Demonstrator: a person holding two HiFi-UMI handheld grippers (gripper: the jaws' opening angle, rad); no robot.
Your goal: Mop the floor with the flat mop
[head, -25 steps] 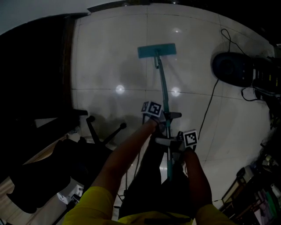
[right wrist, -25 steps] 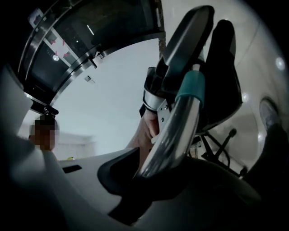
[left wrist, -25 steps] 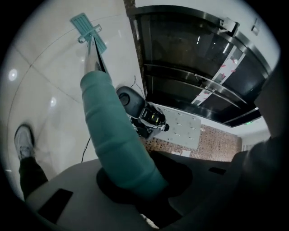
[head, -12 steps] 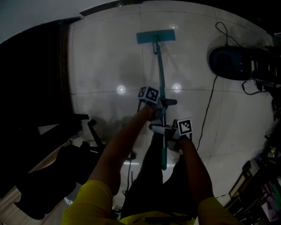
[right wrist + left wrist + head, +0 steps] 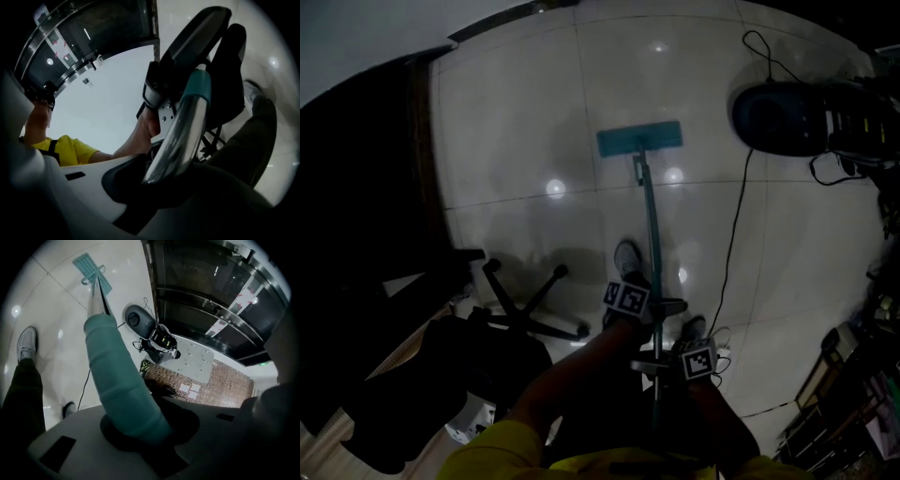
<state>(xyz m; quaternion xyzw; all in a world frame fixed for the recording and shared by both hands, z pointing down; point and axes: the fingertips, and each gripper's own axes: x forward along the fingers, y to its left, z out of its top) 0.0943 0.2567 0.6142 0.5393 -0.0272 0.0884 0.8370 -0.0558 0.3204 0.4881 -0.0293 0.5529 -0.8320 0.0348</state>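
The flat mop has a teal head (image 5: 639, 140) lying flat on the pale tiled floor (image 5: 516, 122), and a long pole (image 5: 651, 225) running back toward me. My left gripper (image 5: 649, 302) is shut on the pole's teal grip (image 5: 123, 380), higher along it. Just behind, my right gripper (image 5: 664, 364) is shut on the metal part of the pole (image 5: 180, 136). In the left gripper view the mop head (image 5: 92, 271) shows far down the pole. The person's shoe (image 5: 627, 259) stands on the floor left of the pole.
A black office chair base (image 5: 525, 300) lies at the left, next to a dark desk. A dark round device (image 5: 773, 117) with a black cable (image 5: 733, 234) sits on the floor at the upper right. Cluttered shelves fill the lower right corner.
The mop head has slid back toward me across the tiles, and both grippers have drawn back and down with the pole. A shoe has come into view.
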